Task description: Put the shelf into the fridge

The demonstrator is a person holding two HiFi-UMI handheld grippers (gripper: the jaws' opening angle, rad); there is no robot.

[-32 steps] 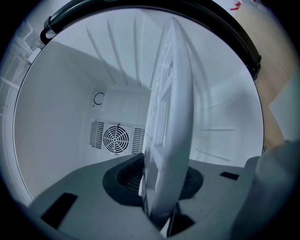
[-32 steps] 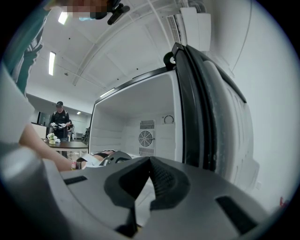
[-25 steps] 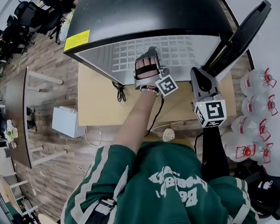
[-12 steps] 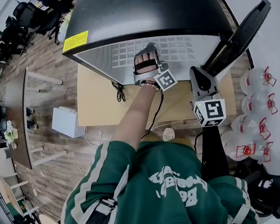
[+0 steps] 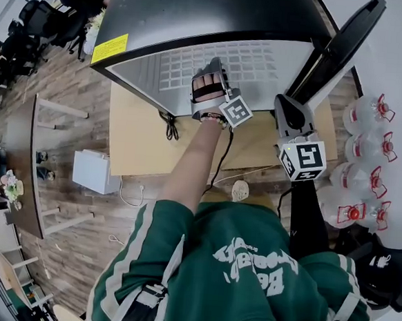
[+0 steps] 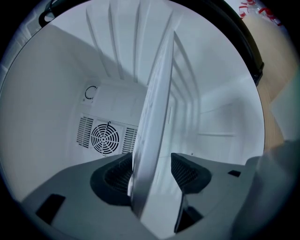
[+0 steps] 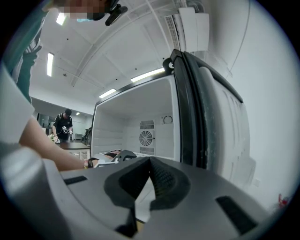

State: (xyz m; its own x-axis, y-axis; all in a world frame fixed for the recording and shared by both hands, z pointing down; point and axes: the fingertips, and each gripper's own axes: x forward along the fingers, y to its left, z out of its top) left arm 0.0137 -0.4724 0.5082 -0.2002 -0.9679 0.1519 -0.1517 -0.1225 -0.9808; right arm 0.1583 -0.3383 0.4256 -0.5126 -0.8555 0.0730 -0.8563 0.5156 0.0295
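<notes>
White shelf [image 6: 157,108] sits inside the fridge [image 5: 212,19], apparently seated, so my left gripper [image 6: 152,171] has just been opening, its jaws now wide around the front edge to release it

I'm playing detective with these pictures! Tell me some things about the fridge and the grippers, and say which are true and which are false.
The fridge door is open. True.
The left gripper squeezes the shelf tight. False: its jaws have just been opening and stand apart, with the shelf between them.
A round fan grille shows at the back inside the fridge. True.
The water bottles stand inside the fridge. False: they stand outside, beside the open door.
</notes>
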